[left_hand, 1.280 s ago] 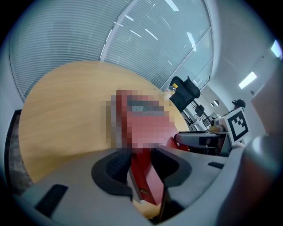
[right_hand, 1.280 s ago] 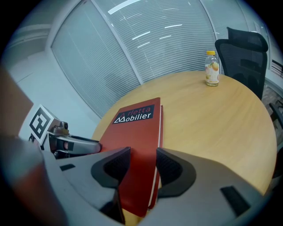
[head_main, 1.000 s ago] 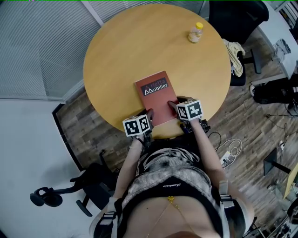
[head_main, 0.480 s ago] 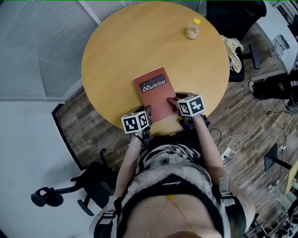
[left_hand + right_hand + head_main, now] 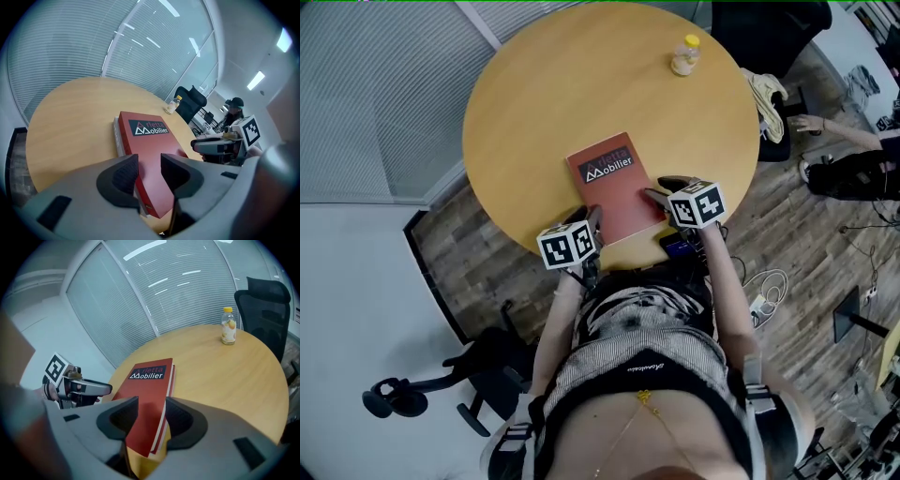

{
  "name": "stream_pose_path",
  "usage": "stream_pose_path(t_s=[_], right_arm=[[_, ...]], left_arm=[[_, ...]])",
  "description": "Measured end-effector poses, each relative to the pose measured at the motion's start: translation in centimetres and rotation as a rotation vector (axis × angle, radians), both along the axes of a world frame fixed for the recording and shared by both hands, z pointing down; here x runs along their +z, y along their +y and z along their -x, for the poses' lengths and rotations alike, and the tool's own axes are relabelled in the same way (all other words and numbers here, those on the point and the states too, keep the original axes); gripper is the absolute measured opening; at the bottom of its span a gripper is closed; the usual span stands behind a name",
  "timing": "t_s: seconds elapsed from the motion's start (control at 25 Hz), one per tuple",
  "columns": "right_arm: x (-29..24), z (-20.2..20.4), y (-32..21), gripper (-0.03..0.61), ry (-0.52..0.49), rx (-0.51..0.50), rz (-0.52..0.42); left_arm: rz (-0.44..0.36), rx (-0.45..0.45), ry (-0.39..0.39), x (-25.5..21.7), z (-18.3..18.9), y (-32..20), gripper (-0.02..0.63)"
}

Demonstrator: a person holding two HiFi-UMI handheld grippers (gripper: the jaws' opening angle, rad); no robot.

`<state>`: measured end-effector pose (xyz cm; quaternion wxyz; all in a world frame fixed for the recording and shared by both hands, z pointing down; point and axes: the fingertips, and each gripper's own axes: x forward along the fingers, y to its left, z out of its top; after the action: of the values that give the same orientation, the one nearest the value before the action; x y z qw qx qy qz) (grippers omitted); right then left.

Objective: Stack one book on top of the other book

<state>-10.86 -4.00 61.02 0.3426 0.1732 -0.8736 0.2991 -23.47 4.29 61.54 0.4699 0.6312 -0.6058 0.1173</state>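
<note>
Seen from the head view, the red book (image 5: 614, 187) lies flat by the near edge of the round table (image 5: 534, 84). The left gripper (image 5: 594, 219) is at its near-left corner and the right gripper (image 5: 660, 194) at its near-right one. Only the gripper views show what is beneath. In the left gripper view a lower book (image 5: 118, 138), pale-edged, juts out along the red one's left side. In the right gripper view a second band of pages lies under the top one. Each gripper's jaws stand apart with a corner of the red cover showing in the gap (neither pair closes on it), holding nothing. The cover bears a dark panel with white lettering. A yellow-capped bottle (image 5: 685, 56) stands well apart, at the far rim.
</note>
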Motion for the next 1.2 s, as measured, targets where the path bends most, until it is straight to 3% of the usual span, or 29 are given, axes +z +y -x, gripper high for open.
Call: stream_pose_path(t_s=[0.2,0.44,0.72,0.96,1.2], right_arm=[[-1.1,0.8,0.4,0.189,-0.013,-0.081,-0.061],[-1.9,2.0,2.1,0.184,-0.035,-0.171,-0.093],[-2.7,2.4,2.6,0.057,-0.076,-0.187,-0.12],[-3.1,2.8,3.9,0.04,-0.124,-0.252,-0.118],[-3.1,2.8,4.2,0.04,-0.137,-0.272,-0.133]], left_arm=[[-0.042,0.04,0.0,-1.3,-0.7,-0.4,0.151],[-0.094,0.063,-0.004,-2.9,-1.3,-0.6,0.09],[-0.123,0.083,-0.007,-3.6,-1.8,-0.5,0.04],[-0.21,0.115,-0.001,-4.8,-2.7,-0.8,0.021],[-0.235,0.137,0.014,-5.1,-3.4,-0.8,0.021]])
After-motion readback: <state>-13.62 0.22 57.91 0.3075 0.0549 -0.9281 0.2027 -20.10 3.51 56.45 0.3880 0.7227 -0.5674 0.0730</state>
